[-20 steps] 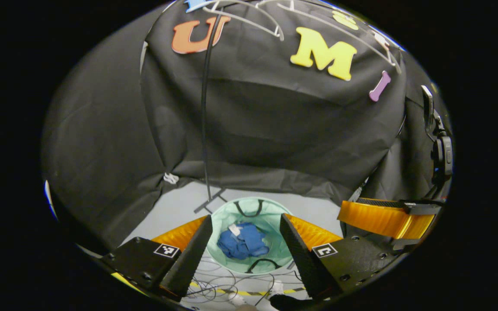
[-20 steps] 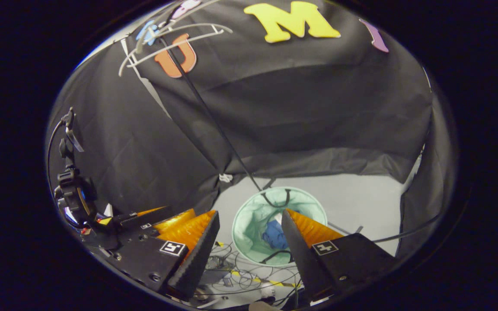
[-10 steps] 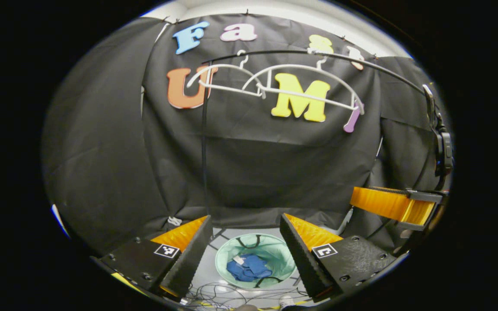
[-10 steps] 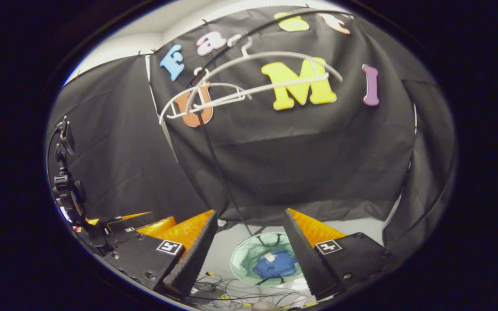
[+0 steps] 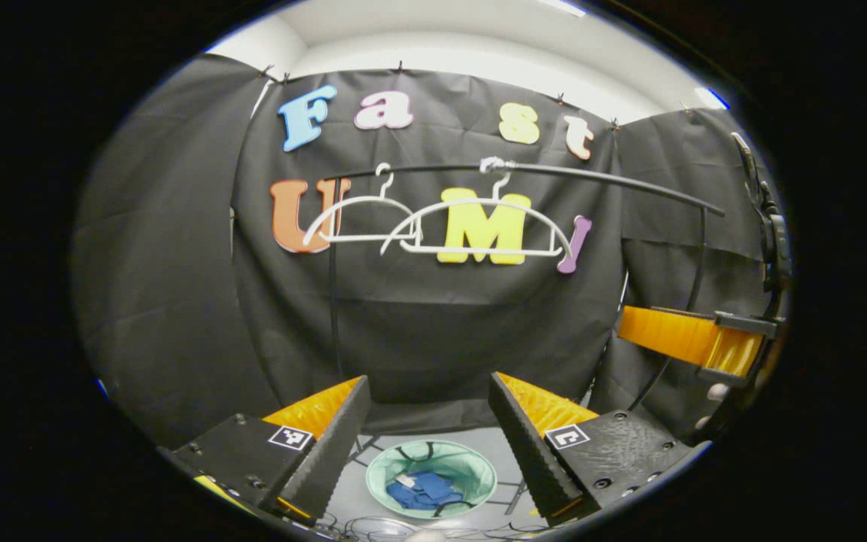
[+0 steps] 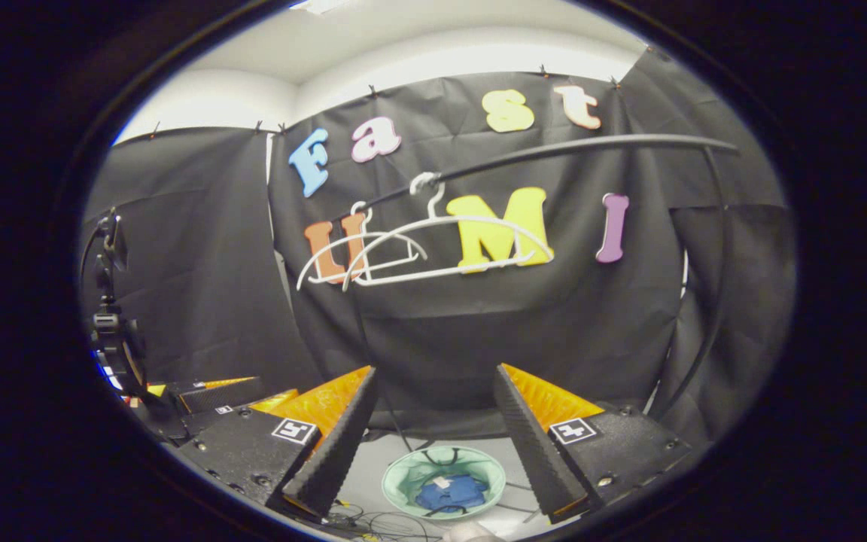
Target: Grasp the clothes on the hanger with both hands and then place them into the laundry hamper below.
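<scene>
Blue clothes [image 5: 424, 491] [image 6: 451, 492] lie crumpled inside the round mint-green laundry hamper [image 5: 471, 465] [image 6: 405, 477] on the floor, low in both views. Two bare white hangers [image 5: 479, 226] [image 6: 433, 248] hang from a black rail [image 5: 599, 179] [image 6: 576, 149]. My left gripper [image 5: 427, 433] stands open, well above the hamper, with nothing between its fingers. My right gripper [image 6: 433, 429] is open too and holds nothing. The right gripper's orange finger [image 5: 685, 345] shows at the right edge of the left gripper view; the left gripper [image 6: 215, 395] shows low left in the right gripper view.
A black upright pole [image 5: 333, 293] of the clothes rack stands left of the hangers, its foot near the hamper. Loose cables [image 6: 388, 519] lie on the grey floor in front of the hamper. Black cloth walls close the booth on three sides.
Both grippers have risen and tilted up from over the hamper. The hamper has slid to the bottom of each view; the hangers and rail have come down towards the middle. Both stay open.
</scene>
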Available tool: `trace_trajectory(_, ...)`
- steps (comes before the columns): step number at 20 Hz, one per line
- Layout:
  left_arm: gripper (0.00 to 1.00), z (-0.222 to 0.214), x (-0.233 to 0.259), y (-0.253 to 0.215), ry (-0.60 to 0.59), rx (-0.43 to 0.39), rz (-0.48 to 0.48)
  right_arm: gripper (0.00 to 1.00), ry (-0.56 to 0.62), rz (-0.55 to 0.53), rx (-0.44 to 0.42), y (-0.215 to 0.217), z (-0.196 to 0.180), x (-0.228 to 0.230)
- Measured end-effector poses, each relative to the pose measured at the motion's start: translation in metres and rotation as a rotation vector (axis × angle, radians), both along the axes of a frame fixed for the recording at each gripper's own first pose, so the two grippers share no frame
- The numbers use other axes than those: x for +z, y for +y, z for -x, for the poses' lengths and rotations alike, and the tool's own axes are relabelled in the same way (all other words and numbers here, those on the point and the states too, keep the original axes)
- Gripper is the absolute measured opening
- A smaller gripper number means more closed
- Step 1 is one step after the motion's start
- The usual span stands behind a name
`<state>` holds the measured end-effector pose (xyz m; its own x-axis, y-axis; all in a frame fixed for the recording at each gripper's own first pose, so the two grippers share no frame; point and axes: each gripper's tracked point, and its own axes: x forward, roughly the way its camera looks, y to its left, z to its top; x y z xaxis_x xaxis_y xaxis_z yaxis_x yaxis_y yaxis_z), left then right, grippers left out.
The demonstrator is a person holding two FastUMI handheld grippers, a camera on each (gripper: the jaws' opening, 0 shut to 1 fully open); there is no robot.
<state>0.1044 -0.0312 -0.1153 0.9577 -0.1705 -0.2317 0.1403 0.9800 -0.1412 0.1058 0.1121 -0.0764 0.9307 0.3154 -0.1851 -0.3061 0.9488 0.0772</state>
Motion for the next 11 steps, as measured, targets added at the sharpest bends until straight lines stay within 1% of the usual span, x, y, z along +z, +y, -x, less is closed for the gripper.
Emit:
trace_trajectory(2,1.00,0.006,0.024,0.002,-0.054,0.025,-0.010,0.99,-0.061,-0.018,-0.007,-0.015,0.012,0.032)
trace_trajectory(4,1.00,0.018,0.046,0.003,-0.097,0.056,-0.018,0.99,-0.105,-0.026,-0.017,-0.033,0.019,0.052)
trace_trajectory(5,1.00,0.025,0.057,0.003,-0.114,0.070,-0.022,0.99,-0.122,-0.024,-0.012,-0.040,0.024,0.058)
trace_trajectory(6,0.97,0.029,0.065,0.002,-0.128,0.083,-0.024,0.99,-0.134,-0.021,-0.005,-0.048,0.029,0.065)
trace_trajectory(9,0.99,0.045,0.081,0.003,-0.158,0.153,-0.063,0.99,-0.162,-0.033,-0.003,-0.086,0.049,0.081)
trace_trajectory(11,1.00,0.072,0.097,0.001,-0.161,0.195,-0.075,0.99,-0.158,-0.045,0.001,-0.105,0.058,0.083)
